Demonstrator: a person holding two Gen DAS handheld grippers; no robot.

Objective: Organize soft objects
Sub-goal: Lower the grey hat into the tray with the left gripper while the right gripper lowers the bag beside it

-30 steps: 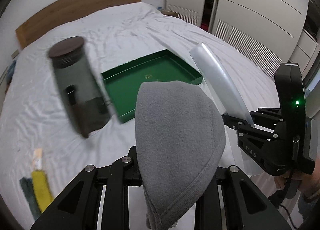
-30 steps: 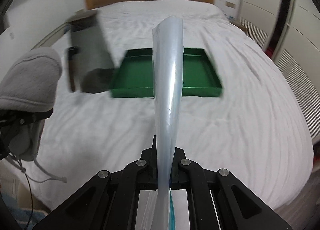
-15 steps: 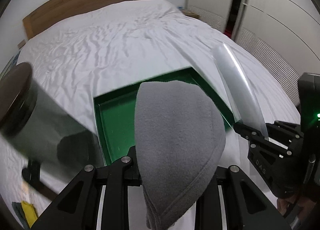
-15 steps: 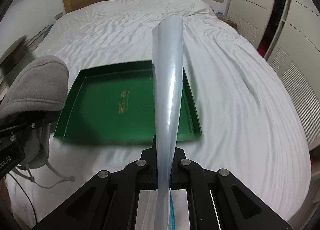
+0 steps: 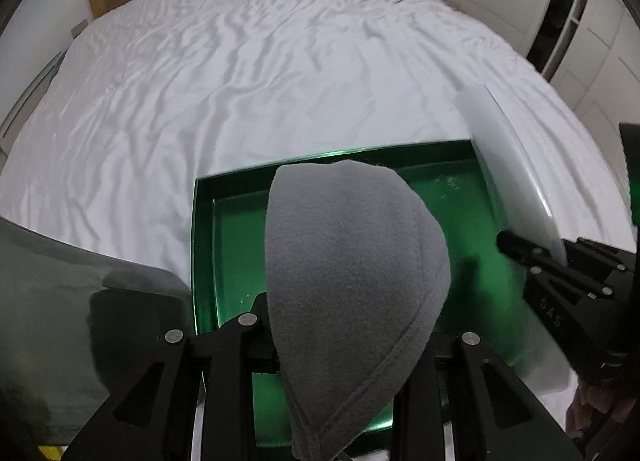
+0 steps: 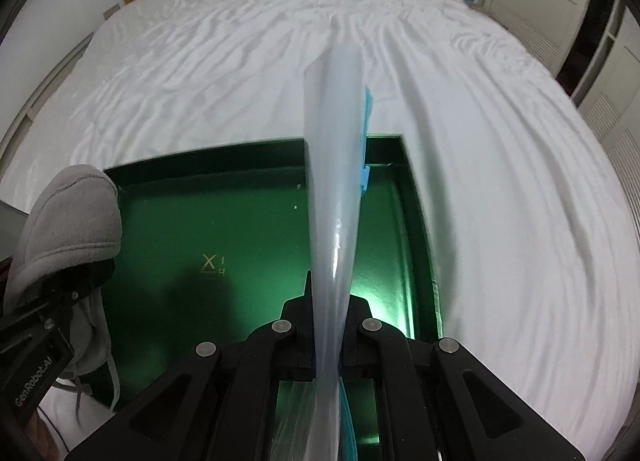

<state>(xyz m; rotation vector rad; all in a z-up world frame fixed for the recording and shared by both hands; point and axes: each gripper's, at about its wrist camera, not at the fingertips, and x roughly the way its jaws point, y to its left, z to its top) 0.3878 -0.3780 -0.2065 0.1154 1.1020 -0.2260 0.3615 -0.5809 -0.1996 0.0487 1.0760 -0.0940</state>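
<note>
Left tongs [image 5: 344,335] clamped on grey fleece cloth [image 5: 352,277], held over the green tray [image 6: 224,229] on the white bed [image 6: 240,61]. Right tongs [image 6: 328,325] clamped on a translucent zip bag [image 6: 334,181], over the tray's right side. Dark jar [image 5: 60,301] blurred at left
</note>
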